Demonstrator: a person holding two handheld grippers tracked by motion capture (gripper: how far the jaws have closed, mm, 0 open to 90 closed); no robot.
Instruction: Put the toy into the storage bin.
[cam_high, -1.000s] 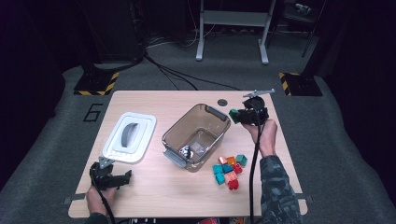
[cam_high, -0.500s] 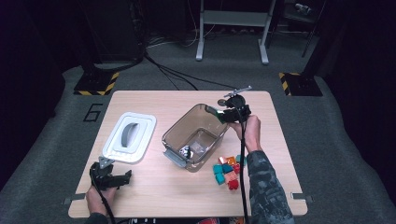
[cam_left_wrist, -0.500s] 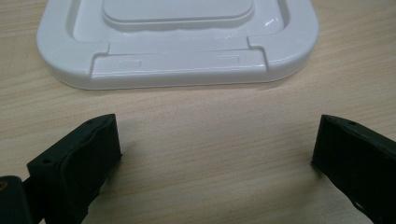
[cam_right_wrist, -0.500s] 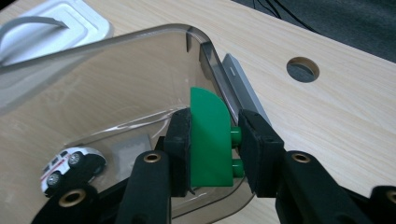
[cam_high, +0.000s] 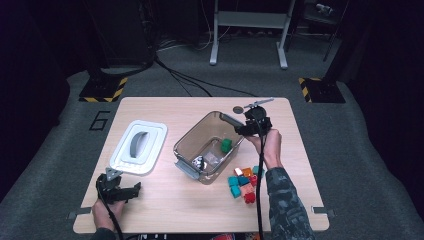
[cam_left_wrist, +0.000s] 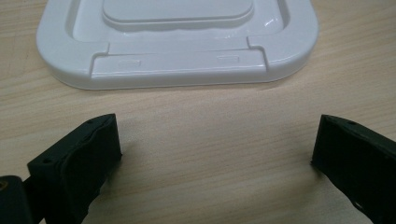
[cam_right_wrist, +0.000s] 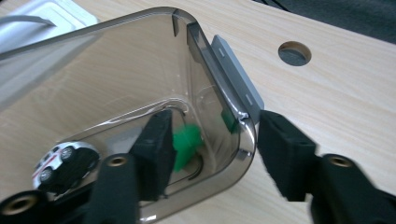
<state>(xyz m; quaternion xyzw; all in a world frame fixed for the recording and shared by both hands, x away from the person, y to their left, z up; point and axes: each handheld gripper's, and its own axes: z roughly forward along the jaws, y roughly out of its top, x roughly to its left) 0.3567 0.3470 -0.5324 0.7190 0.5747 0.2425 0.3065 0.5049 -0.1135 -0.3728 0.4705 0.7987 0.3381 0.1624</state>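
The right gripper (cam_right_wrist: 210, 154) has just been letting its fingers (cam_right_wrist: 154, 149) part, and the green block (cam_right_wrist: 187, 142) sits loose between them, blurred, apparently dropping into the clear bin (cam_high: 187, 142). One finger hangs inside the bin's wall and the other outside it, straddling the rim (a fair sign the release was aimed at the bin's near corner). From the high view the green block (cam_high: 226, 145) shows inside the bin, beside a small toy car (cam_high: 199, 162). The remaining blocks (cam_high: 242, 180) lie in a heap on the desk (cam_high: 165, 210), just beside the bin and near the right hand, handy for the next pick.

The left gripper (cam_left_wrist: 210, 158) rests with its fingers wide apart and nothing between them, facing the white lid (cam_left_wrist: 177, 42), probably parked until the lid is wanted.

Whether the block has landed or is mid-fall I cannot tell. The lid's far half is cut off in the left gripper view.
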